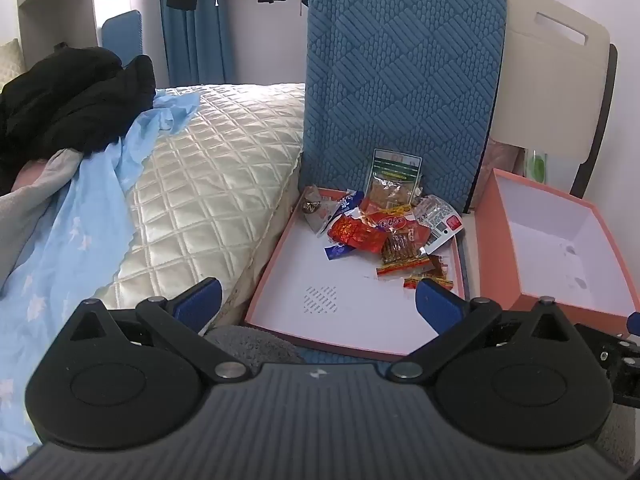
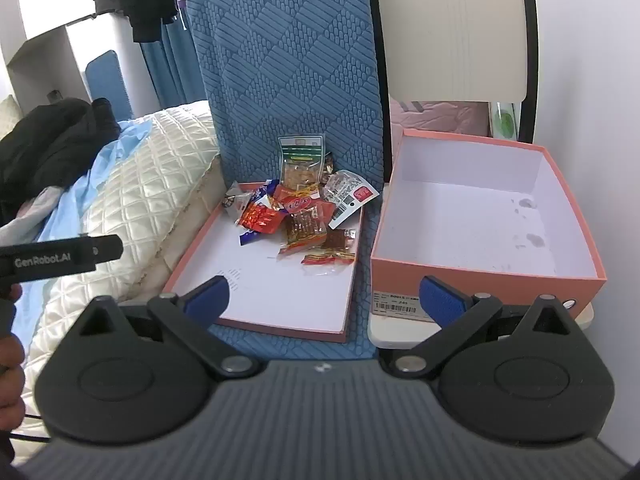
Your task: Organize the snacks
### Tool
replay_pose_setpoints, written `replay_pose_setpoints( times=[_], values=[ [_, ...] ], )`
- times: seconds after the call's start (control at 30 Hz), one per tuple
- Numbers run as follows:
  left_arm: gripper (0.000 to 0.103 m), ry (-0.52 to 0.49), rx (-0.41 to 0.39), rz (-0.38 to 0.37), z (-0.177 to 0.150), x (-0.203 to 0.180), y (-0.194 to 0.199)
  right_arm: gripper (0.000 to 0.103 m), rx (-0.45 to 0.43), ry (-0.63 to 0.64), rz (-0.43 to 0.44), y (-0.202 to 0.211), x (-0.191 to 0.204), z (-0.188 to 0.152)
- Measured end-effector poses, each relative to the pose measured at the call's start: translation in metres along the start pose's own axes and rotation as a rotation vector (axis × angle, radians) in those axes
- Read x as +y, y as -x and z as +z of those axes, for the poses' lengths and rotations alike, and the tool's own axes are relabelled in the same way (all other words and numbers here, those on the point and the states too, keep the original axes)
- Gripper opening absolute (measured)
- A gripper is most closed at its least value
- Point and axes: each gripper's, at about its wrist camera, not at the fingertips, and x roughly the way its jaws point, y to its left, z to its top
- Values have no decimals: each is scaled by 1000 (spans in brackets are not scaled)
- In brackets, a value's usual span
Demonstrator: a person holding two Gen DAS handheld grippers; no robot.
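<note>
A pile of small wrapped snacks (image 1: 384, 224) lies at the far end of a shallow pink box lid (image 1: 320, 320) on a blue padded chair seat. It also shows in the right wrist view (image 2: 300, 216), on the same lid (image 2: 280, 312). A deep pink box (image 2: 480, 276) with a white, empty inside stands to the right of the lid; it also shows in the left wrist view (image 1: 556, 240). My left gripper (image 1: 318, 300) is open and empty over the lid's near end. My right gripper (image 2: 326, 298) is open and empty, near the front of lid and box.
The blue quilted chair back (image 1: 404, 80) rises behind the snacks. A cream quilted bed (image 1: 200, 184) with light blue cloth (image 1: 80, 220) and black clothes (image 1: 72, 100) lies to the left. A cream chair back (image 2: 452, 32) stands behind the box.
</note>
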Motion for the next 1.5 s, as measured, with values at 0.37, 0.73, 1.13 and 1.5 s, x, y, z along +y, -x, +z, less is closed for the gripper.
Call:
replay_pose_setpoints(
  times=[0.37,0.73,1.13,1.5],
  values=[
    [103,2,-7,-3,3,2,6,103,-1,-3,1,1,-2,-5],
    [103,3,-12,-4,1,-2,5,103,1,-2,0,0,-3,-2],
    [103,-5,-7,-5,2,-2,4,103,12,-9,4,-2,-4,-3],
    [103,-7,3,-9,0,-3,1,103,14,-11,5,-3,-5,-3]
  ],
)
